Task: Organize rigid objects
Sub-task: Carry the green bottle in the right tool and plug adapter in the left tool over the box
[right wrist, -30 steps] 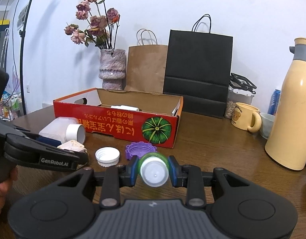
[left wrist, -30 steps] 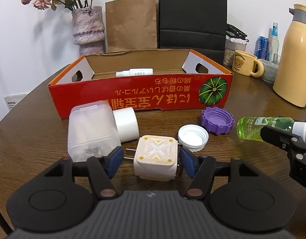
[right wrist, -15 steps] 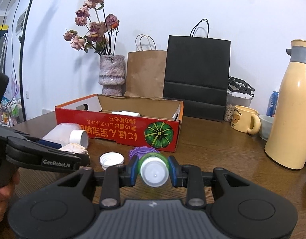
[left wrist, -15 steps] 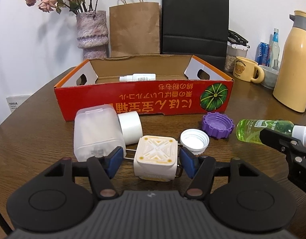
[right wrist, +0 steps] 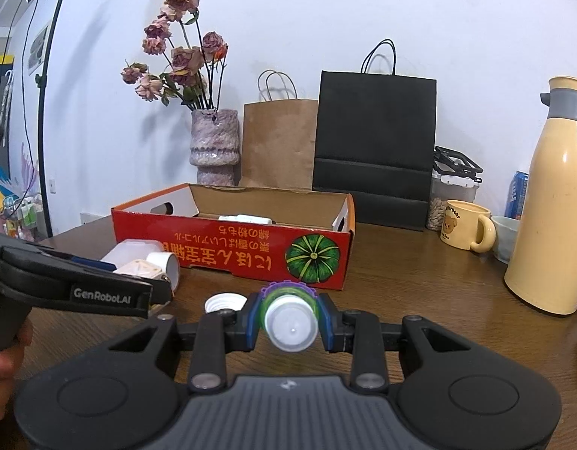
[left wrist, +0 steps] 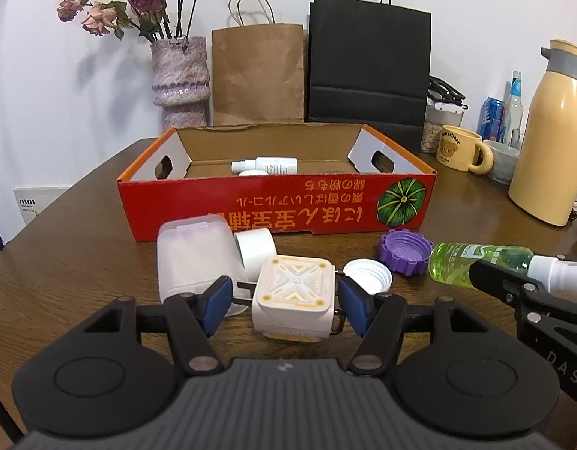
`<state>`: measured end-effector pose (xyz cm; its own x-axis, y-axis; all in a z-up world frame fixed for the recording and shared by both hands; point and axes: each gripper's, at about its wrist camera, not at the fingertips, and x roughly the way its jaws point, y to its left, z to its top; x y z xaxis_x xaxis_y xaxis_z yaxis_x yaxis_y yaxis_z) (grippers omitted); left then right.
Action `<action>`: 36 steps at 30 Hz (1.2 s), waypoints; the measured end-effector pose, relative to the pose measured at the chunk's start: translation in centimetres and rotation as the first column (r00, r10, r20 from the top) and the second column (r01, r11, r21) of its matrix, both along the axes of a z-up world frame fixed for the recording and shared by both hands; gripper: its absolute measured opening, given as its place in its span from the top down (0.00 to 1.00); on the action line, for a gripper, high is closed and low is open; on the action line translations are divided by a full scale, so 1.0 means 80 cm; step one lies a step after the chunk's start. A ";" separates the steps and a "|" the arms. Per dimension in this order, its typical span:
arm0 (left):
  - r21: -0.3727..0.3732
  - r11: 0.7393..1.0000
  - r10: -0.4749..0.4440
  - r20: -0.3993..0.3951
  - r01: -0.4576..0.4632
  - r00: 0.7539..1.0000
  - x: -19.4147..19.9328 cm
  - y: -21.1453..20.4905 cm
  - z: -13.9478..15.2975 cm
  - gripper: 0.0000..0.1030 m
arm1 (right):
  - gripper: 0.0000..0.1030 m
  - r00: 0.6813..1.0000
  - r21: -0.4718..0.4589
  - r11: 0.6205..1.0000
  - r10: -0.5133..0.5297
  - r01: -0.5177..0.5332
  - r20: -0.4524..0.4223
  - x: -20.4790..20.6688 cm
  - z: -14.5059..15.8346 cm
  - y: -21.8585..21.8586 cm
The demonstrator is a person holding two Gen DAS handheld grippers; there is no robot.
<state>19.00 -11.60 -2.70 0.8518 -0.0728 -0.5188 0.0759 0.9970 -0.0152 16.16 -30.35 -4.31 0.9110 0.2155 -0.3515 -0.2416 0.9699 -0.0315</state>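
Note:
My left gripper (left wrist: 286, 300) is shut on a white cube adapter with yellow trim (left wrist: 292, 292): the prongs meet the left pad and a metal ring meets the right pad. My right gripper (right wrist: 290, 318) is shut on a green spray bottle (right wrist: 291, 328), its white cap toward the camera. The bottle also shows at the right in the left wrist view (left wrist: 476, 262). Ahead stands the red cardboard box (left wrist: 273, 206), with a white spray bottle (left wrist: 266, 165) inside. Before the box lie a translucent container (left wrist: 194, 258), a white roll (left wrist: 256, 251), a white lid (left wrist: 367, 275) and a purple lid (left wrist: 404, 251).
The brown wooden table (left wrist: 82, 270) also carries a vase of dried flowers (left wrist: 179, 75), a brown paper bag (left wrist: 258, 75) and a black bag (left wrist: 367, 67) behind the box. A yellow mug (left wrist: 459, 148), a bowl, cans and a tall cream thermos (left wrist: 555, 142) stand at the right.
Both views have tipped up a little, so the box and lids sit lower in them. The adapter and the green bottle stay clamped just as before.

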 end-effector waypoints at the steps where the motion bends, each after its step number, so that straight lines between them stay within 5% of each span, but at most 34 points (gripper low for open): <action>1: 0.000 1.000 0.001 0.003 -0.001 1.000 -0.001 0.001 0.002 0.38 | 0.70 1.000 0.002 1.000 -0.002 0.002 0.001 0.000 0.001 0.001; 36: -0.028 0.999 0.045 0.106 -0.042 0.993 0.038 0.055 0.068 0.38 | 0.70 0.994 0.020 1.000 0.001 -0.003 0.111 0.053 0.066 0.048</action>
<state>22.05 -7.22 2.76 0.9046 -0.0465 -0.4237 0.0349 0.9988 -0.0351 20.40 -26.52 0.99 0.9437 0.2235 -0.2440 -0.2397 0.9701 -0.0383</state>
